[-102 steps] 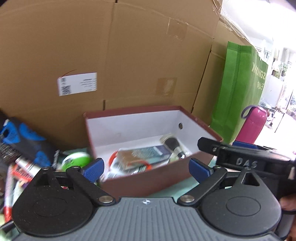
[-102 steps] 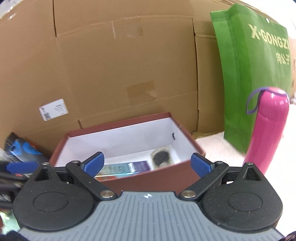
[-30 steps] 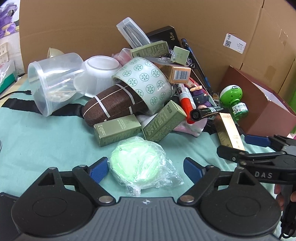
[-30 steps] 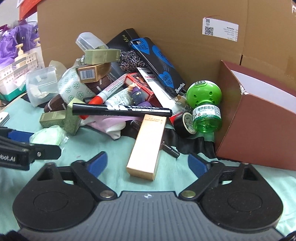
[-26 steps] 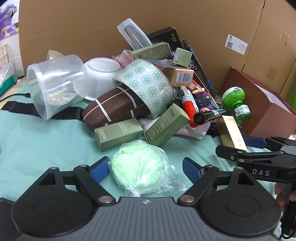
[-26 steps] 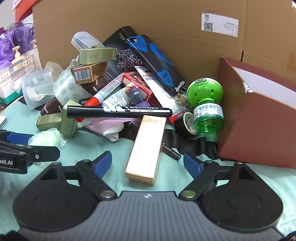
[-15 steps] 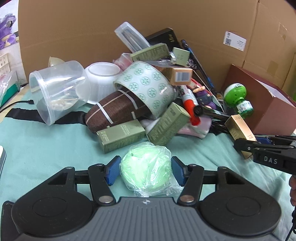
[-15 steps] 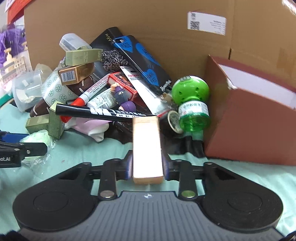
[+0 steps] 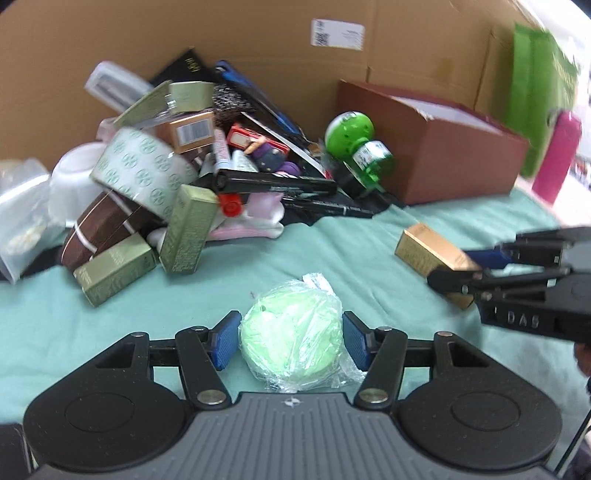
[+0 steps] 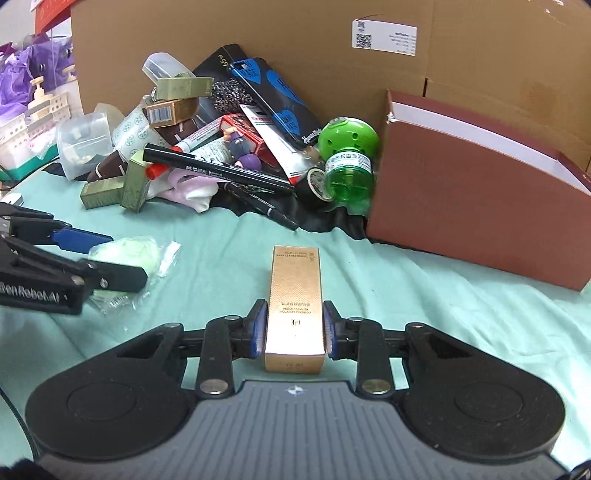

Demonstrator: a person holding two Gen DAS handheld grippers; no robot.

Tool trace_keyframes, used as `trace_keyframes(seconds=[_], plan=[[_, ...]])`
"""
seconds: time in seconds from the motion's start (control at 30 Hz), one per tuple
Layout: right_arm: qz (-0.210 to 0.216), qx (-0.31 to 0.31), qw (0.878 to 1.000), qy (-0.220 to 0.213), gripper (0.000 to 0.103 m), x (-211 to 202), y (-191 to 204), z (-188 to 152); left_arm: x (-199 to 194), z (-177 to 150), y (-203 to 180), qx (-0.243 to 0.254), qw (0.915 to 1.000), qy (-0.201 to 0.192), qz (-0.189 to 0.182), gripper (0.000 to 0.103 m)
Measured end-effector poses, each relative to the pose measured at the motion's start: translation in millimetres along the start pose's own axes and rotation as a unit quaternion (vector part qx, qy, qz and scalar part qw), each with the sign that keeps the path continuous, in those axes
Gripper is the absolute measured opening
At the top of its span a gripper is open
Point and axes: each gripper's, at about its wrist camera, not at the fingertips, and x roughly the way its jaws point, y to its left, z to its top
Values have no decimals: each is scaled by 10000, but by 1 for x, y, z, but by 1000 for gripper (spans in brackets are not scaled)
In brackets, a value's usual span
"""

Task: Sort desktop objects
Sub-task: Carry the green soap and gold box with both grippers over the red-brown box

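My left gripper [image 9: 291, 339] is shut on a pale green round thing in a clear plastic bag [image 9: 291, 345], held just above the teal cloth. It also shows in the right wrist view [image 10: 125, 254] at the left. My right gripper [image 10: 294, 328] is shut on a gold carton [image 10: 295, 306], held lengthwise above the cloth. The gold carton [image 9: 432, 254] also shows at the right of the left wrist view. A brown open box [image 10: 476, 206] with a white inside stands at the right.
A pile of desk clutter lies against the cardboard wall [image 10: 295, 33]: green cartons [image 9: 188, 229], a patterned tape roll [image 9: 144, 170], black markers [image 10: 218, 168], a green bottle [image 10: 347, 166], a clear tub [image 10: 83, 140]. A pink flask [image 9: 556, 155] stands far right.
Both grippers closed from open, the left on the bagged green thing and the right on the gold carton. Both have since pulled back from the pile with their objects.
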Motion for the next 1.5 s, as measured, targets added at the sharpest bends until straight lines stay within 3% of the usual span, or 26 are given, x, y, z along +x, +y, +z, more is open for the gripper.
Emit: trace_keyframes(seconds=[0.37, 0.57, 0.67, 0.83, 1.13, 1.4, 1.5], plan=[[-1, -44, 10000, -48, 35, 8, 3, 4, 4, -2, -8, 346, 9994, -75, 55, 64], [17, -46, 10000, -64, 34, 11, 3, 7, 6, -1, -11, 272, 9996, -80, 39, 61], [74, -74, 9999, -83, 29, 11, 3, 6, 6, 0, -13, 178, 9998, -51, 84, 61], [167, 83, 9998, -87, 29, 5, -3, 3, -3, 6, -18, 21, 9998, -184, -82, 61], [139, 300, 9974, -637, 29, -42, -36, 16, -25, 56, -44, 43, 9943, -775, -729, 61], [-291, 539, 9905, -1234, 29, -78, -94, 49, -29, 122, -94, 507, 9845, -1317, -1045, 61], [-481, 685, 9864, -1415, 29, -84, -118, 62, -20, 146, -110, 477, 9823, -1357, -1197, 61]])
